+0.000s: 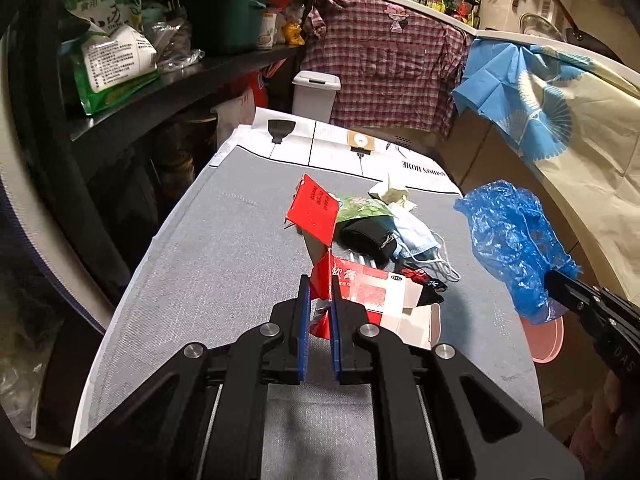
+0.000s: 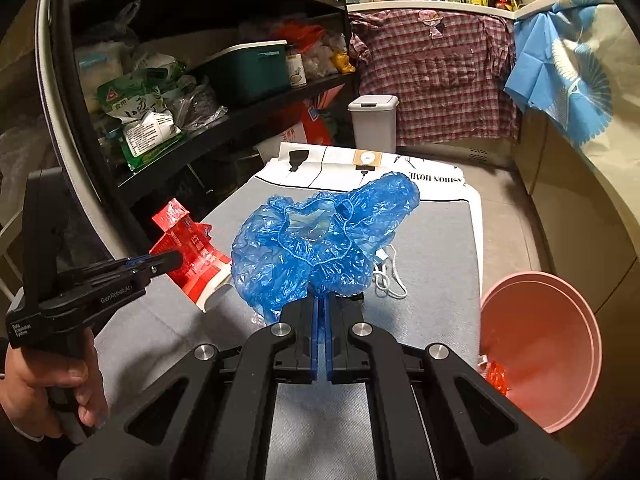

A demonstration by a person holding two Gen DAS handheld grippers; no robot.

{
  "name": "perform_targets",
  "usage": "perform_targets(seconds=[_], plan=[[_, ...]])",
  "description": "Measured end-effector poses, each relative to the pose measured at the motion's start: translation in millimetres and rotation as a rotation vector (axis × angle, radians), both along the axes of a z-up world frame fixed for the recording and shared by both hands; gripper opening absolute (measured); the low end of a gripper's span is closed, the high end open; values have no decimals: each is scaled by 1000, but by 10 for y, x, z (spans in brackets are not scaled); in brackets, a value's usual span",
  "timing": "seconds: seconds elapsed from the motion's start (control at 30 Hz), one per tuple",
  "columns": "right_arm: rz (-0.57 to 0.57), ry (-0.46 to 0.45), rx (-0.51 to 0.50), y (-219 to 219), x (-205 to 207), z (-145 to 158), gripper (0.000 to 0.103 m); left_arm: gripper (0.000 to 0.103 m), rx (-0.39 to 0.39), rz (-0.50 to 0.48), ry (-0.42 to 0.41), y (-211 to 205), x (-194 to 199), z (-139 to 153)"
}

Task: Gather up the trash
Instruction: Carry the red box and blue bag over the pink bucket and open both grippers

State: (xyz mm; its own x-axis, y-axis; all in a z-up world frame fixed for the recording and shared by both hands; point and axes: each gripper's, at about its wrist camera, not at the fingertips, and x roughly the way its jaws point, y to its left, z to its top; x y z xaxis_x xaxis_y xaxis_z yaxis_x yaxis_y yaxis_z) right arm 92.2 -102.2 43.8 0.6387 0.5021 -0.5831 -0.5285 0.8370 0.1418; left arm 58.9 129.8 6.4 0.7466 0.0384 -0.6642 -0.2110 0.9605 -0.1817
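The left gripper [image 1: 320, 300] has its jaws clamped on one torn flap of a flattened red carton [image 1: 360, 296], so the thin card could rip or slide free as it travels, dropping back onto the pile. The right gripper [image 2: 320, 308] has its jaws pressed together on a fold of a crinkled blue plastic shoe cover [image 2: 320, 240]; the slick film could slip out, or its loose bulk could catch on the rim of the pink bin [image 2: 560, 360] at the lower right of the right wrist view. The carton is open-ended, creased, red with white panels, and hangs above the grey bench [image 1: 200, 280]. The shoe cover is translucent with an elastic hem. A face mask [image 1: 420, 240], a green wrapper [image 1: 360, 206] and a crumpled tissue [image 1: 390, 192] remain at mid-frame.
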Motion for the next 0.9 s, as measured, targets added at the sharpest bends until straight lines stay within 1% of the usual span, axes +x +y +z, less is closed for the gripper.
perform_targets(seconds=[0.3, 0.43, 0.67, 0.9], plan=[[-30, -2, 13, -254, -75, 266, 3, 8, -9, -11, -22, -46, -72, 81], [-44, -24, -15, -399, -105, 343, 3, 8, -2, -25, -32, -94, -73, 111], [-82, -47, -43, -636, -118, 388, 3, 8, 10, -50, -38, -204, -60, 135], [-160, -72, -81, -939, -11, 437, 3, 8, 12, -72, -40, -335, -16, 146]])
